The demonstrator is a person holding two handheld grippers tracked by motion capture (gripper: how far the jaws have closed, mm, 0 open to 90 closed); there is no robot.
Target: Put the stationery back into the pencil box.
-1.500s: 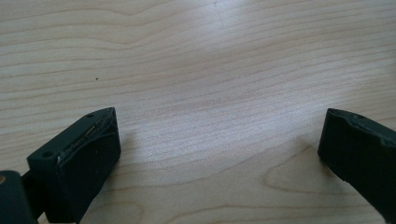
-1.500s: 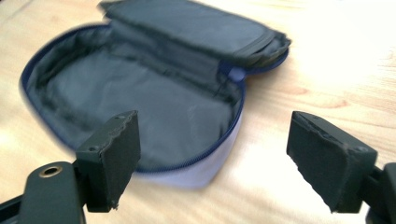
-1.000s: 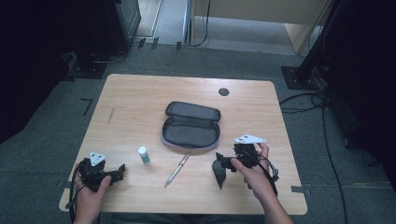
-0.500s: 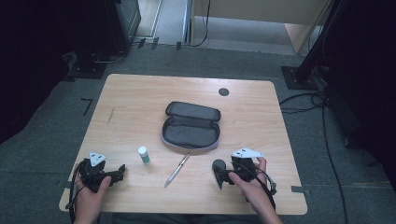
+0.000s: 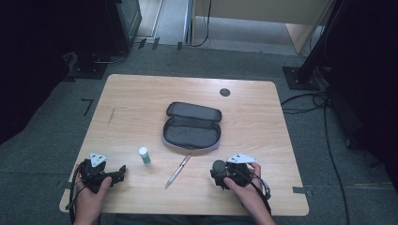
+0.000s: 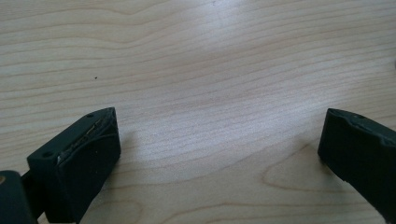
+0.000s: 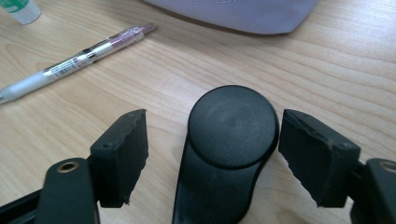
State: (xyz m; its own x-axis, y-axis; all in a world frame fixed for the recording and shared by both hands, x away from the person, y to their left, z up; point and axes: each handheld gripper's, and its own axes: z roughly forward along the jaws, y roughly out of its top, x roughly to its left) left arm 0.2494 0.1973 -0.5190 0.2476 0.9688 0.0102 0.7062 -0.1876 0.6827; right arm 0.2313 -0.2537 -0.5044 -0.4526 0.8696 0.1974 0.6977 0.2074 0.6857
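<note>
Jaws of the right gripper (image 7: pixel 213 122) spread, lately closing in, not yet clamped. Between them, a black round-headed piece (image 7: pixel 231 123), flat on the table (image 7: pixel 327 65), its narrower stem running back toward the gripper body. Far-side pad, in the right gripper view, just at the rim of the round head, whether touching or a hair off, cannot tell. Other pad clearly apart from it, bare wood visible in the gap. Seen from the high view, right hand (image 5: pixel 244 187) wrapped around the gripper body, grey three-cornered plate on top, round head of the black piece right at the jaw tips.

Ahead of those jaws and off to their left, a pen (image 7: pixel 79 58), clear barrel with a pinkish end, lying slantwise, well apart from the black piece. Farther ahead still, the grey edge of an open pencil case (image 7: pixel 233 11). At the far left corner of the same view, a small white bottle with green label (image 7: pixel 21 8), beyond the pen's pale end.

Left gripper (image 6: pixel 220 122) spread wide as well, nothing between the pads, only wood grain below and ahead. Left hand (image 5: pixel 91 190) around its body, low to the table. Bottle nearest thing ahead of it in the high view, apart from the tips.
</note>
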